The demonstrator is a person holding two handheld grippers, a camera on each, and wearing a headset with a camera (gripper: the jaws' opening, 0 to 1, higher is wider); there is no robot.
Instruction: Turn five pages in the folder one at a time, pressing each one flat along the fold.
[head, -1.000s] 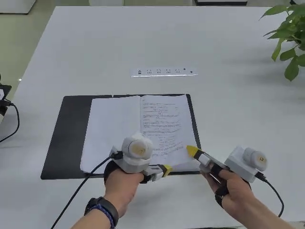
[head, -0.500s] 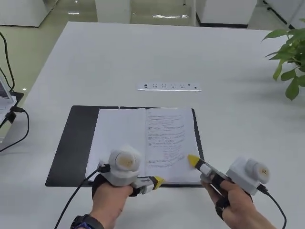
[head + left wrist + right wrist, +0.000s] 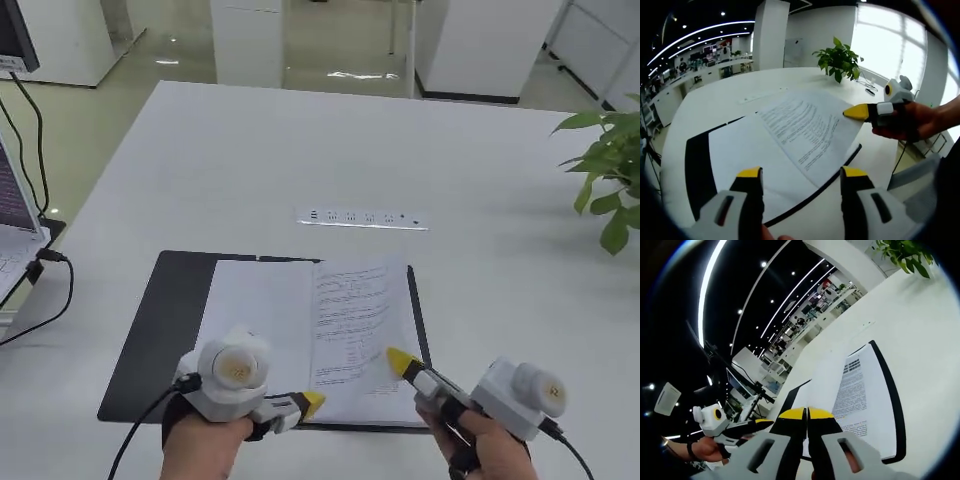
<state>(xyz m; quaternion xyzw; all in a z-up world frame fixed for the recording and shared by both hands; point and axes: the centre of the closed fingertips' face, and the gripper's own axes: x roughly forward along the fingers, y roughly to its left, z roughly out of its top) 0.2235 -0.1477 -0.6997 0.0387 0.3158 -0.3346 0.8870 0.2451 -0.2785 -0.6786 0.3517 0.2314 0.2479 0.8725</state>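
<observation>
On the white worktop (image 3: 300, 140) the black folder (image 3: 150, 330) is lying open just ahead of us, holding a blank page (image 3: 255, 320) on its left half and a printed page (image 3: 360, 320) on its right, the two meeting at the fold down the middle. Our view is taking in more of the far room than a second ago because the headset has tipped, while the folder itself has not shifted on the worktop. Against the folder, the left gripper (image 3: 305, 403) has slid leftwards from under the printed page and is now sitting at the near edge about level with the fold, its jaws spread wide in its own view (image 3: 802, 172). The right gripper (image 3: 400, 362) is staying over the lower outer corner of the printed page, its yellow tips pressed together (image 3: 807, 413); we cannot tell whether any paper is caught between them. The printed page is looking slightly lifted and bowed along its outer edge, while the blank page is lying flat
</observation>
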